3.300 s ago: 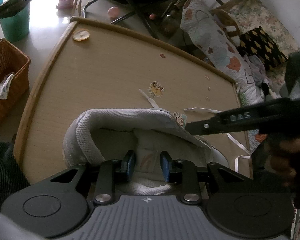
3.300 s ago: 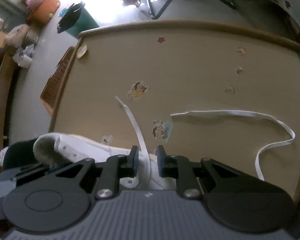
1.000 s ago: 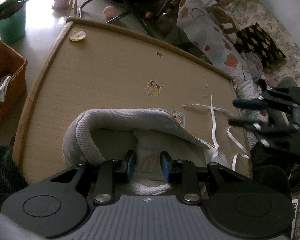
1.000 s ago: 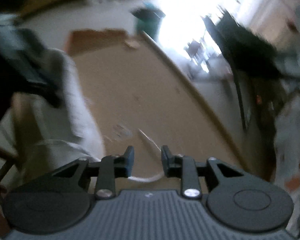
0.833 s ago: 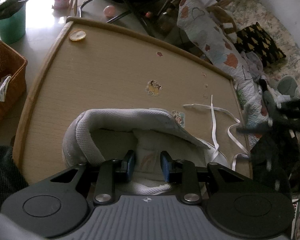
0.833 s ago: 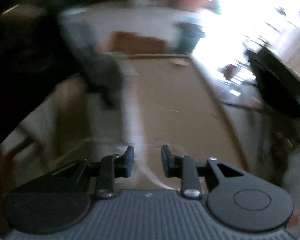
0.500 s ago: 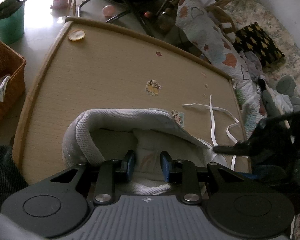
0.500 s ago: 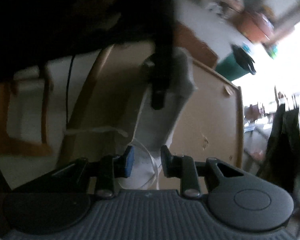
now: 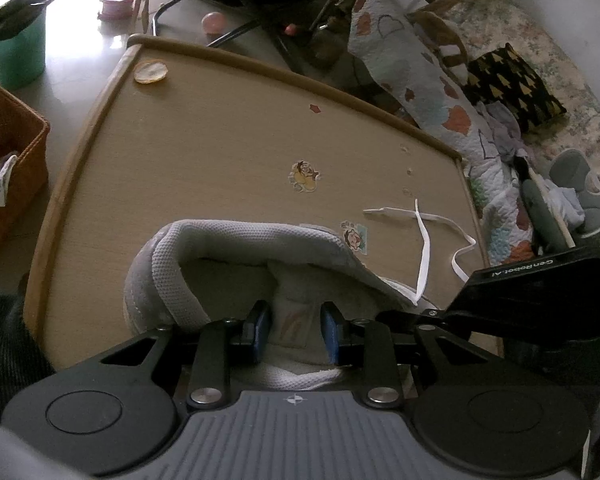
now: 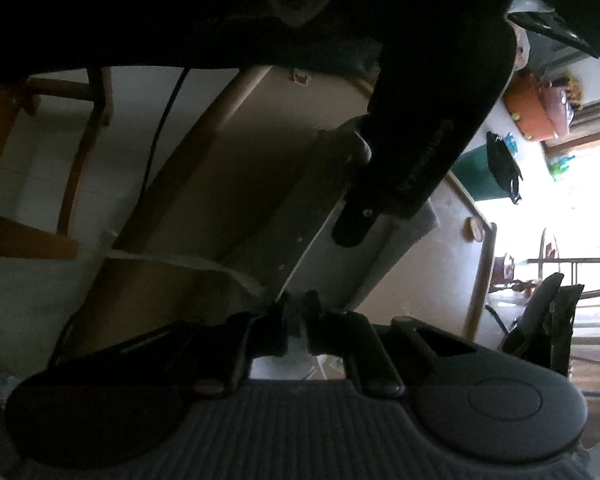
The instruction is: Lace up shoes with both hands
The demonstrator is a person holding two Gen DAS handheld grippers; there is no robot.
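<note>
Grey shoe (image 9: 236, 252) stood at the desk's (image 9: 220, 152) near edge, opening up. Left claw (image 9: 296, 330) clamped the shoe's tongue (image 9: 294, 312), pads pressed on either side. White lace (image 9: 422, 252) ran from the shoe's right side out toward the desk's right edge, loose ends flat. Right claw (image 10: 298, 322) sat low at that side, jaws closing; what lay between them was too dark to tell.
</note>
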